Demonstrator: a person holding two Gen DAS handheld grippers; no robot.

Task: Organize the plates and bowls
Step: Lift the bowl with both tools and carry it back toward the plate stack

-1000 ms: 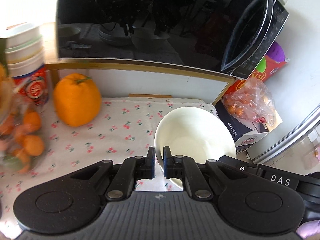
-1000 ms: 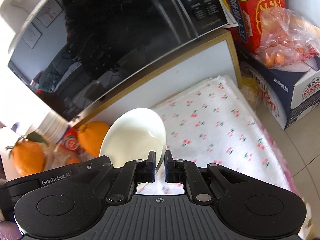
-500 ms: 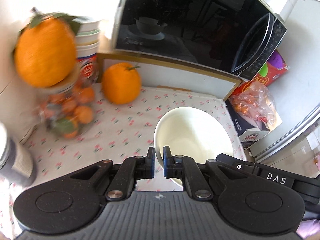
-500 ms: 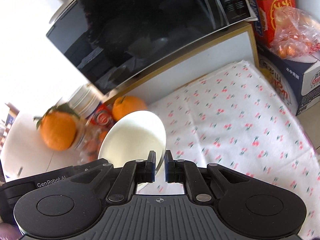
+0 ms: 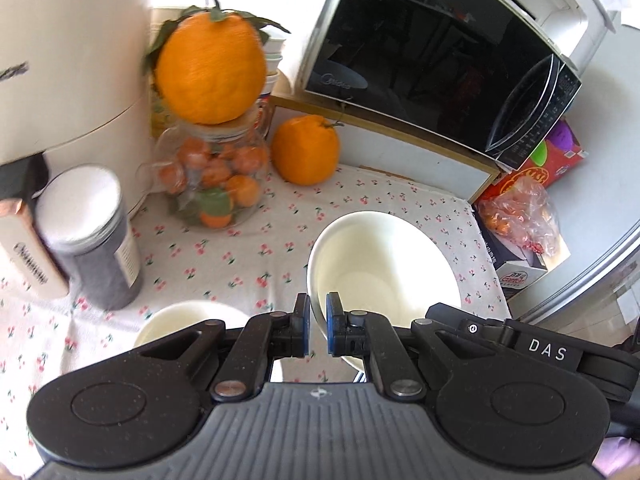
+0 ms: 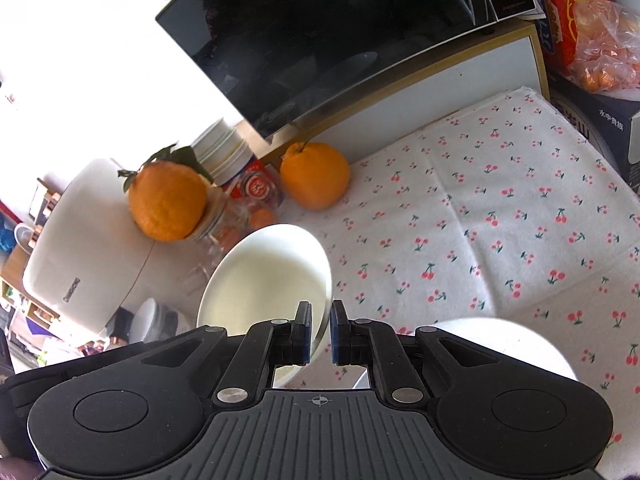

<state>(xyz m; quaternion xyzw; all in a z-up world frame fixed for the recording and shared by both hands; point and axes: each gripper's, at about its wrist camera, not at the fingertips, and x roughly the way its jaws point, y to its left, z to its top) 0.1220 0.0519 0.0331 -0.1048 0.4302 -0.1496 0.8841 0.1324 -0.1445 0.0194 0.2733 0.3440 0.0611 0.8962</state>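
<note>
Left wrist view: the left gripper [image 5: 318,328] is clamped on the near rim of a white bowl [image 5: 380,268], held above the cherry-print cloth [image 5: 256,248]. A second white bowl [image 5: 188,320] sits lower left of the fingers, partly hidden by the gripper body. A dark jar with a white lid [image 5: 88,236] stands at left, a glass jar of small oranges [image 5: 212,188] behind it with a large orange [image 5: 210,68] on its lid. Another orange [image 5: 306,150] lies on the cloth below the microwave [image 5: 432,56].

Right wrist view: the right gripper [image 6: 320,330] is closed on the rim of the same white bowl [image 6: 268,276], gripping from the opposite side. The bowl tilts toward the camera, raised off the cloth [image 6: 480,216]. A further white dish [image 6: 500,340] shows at lower right, behind the gripper body. The microwave [image 6: 340,36] fills the upper frame; an orange [image 6: 314,178] rests beneath it.
</note>
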